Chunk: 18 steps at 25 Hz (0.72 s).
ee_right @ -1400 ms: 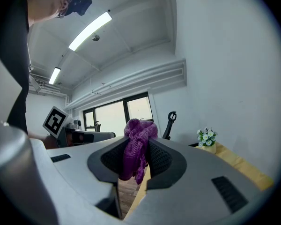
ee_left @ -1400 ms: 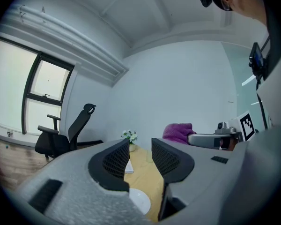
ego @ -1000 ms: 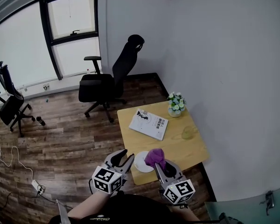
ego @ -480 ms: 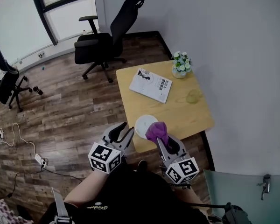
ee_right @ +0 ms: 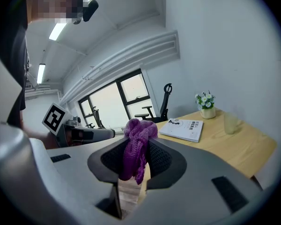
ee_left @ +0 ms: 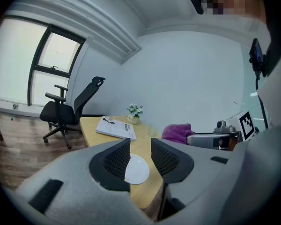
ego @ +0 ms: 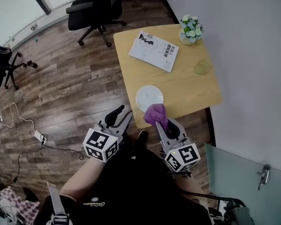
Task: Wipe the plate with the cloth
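A white plate (ego: 149, 98) lies on the near left part of the small wooden table (ego: 192, 86); in the left gripper view the plate (ee_left: 137, 168) shows between the jaws. My right gripper (ego: 162, 123) is shut on a purple cloth (ego: 155, 114), held just short of the table's near edge beside the plate. The cloth (ee_right: 136, 148) bunches up between the right gripper's (ee_right: 133, 161) jaws. My left gripper (ego: 122, 118) is open and empty, left of the table's near corner; in its own view the left gripper (ee_left: 140, 156) has a narrow gap.
A book (ego: 154, 50), a small pot of flowers (ego: 190, 29) and a pale green cup (ego: 202, 67) sit on the far half of the table. A black office chair (ego: 96, 3) stands beyond it on the wooden floor. Cables (ego: 18, 135) lie at the left.
The head view has tipped further down, so the table and plate have slid up the picture. Both grippers keep their places near the table's near edge; the cloth stays gripped.
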Each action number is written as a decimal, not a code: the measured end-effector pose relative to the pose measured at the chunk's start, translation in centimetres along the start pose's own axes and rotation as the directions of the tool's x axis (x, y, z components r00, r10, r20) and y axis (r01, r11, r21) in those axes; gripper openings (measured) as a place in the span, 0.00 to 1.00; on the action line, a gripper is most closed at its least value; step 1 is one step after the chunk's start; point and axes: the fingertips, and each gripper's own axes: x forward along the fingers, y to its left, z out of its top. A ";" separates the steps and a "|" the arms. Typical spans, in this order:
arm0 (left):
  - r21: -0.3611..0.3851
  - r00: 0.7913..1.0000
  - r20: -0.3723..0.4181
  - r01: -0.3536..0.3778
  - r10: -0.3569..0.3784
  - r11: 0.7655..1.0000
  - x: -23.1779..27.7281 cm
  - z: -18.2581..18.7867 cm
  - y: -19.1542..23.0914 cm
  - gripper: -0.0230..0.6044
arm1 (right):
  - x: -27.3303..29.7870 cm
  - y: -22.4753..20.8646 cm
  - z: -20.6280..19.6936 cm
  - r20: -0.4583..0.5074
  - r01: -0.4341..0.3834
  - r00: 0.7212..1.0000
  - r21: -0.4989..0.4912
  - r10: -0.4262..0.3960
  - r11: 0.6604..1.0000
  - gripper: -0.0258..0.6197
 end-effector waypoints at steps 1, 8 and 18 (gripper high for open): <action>-0.006 1.000 -0.009 -0.003 0.003 1.000 0.0 -0.4 0.3 0.26 | 0.4 0.0 -0.3 -0.008 -0.003 1.000 0.005 0.003 1.000 0.19; -0.008 0.999 -0.049 0.004 -0.004 1.000 0.7 -1.8 1.3 0.26 | 2.9 -1.5 -0.8 -0.028 -0.008 1.000 -0.002 0.008 1.000 0.19; -0.016 0.998 -0.059 -0.021 0.020 1.000 0.3 -2.0 3.1 0.26 | 10.9 -6.0 -5.1 -0.197 -0.019 0.980 -0.111 -0.003 0.994 0.19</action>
